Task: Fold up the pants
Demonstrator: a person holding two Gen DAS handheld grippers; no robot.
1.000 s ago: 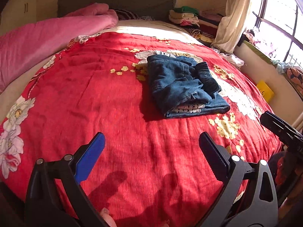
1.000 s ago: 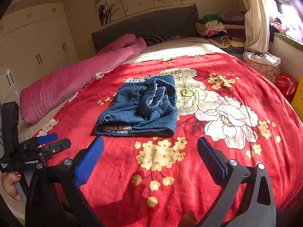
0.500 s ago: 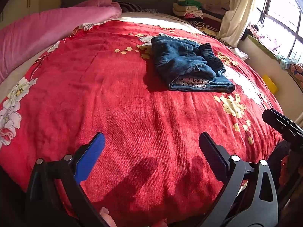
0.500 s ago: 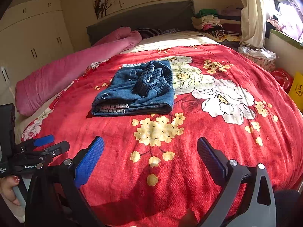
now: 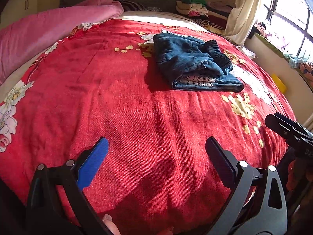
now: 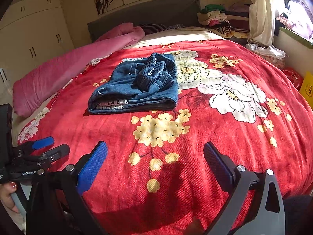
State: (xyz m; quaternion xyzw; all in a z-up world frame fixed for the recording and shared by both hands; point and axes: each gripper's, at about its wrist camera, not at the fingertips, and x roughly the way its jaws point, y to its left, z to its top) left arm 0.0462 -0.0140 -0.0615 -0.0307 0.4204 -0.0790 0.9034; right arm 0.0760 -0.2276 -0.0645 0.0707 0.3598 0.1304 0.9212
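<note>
Both sets of jaws stand wide apart with nothing between them: my left gripper (image 5: 156,152) and my right gripper (image 6: 155,156) each hover over bare blanket near the foot of the bed, well apart from the work. I read that as a hands-off pose, since the denim pants (image 6: 137,86) already lie as a compact stacked bundle on the red floral blanket (image 6: 195,137), around the middle of the bed and nearer the headboard than me. From the left wrist view the pants (image 5: 193,64) sit ahead and to the right; from the right wrist view, ahead and to the left, so they lie between my two grippers' lines of sight. The bundle's long axis seems to run roughly from me toward the headboard (image 6: 144,13), with its layered fold edge facing me, the pale patterned lining showing there. The ribbed elastic waistband (image 6: 156,72) is bunched on top, toward the far right part. I judge the folding essentially done; the bunched waistband looks untidy.
</note>
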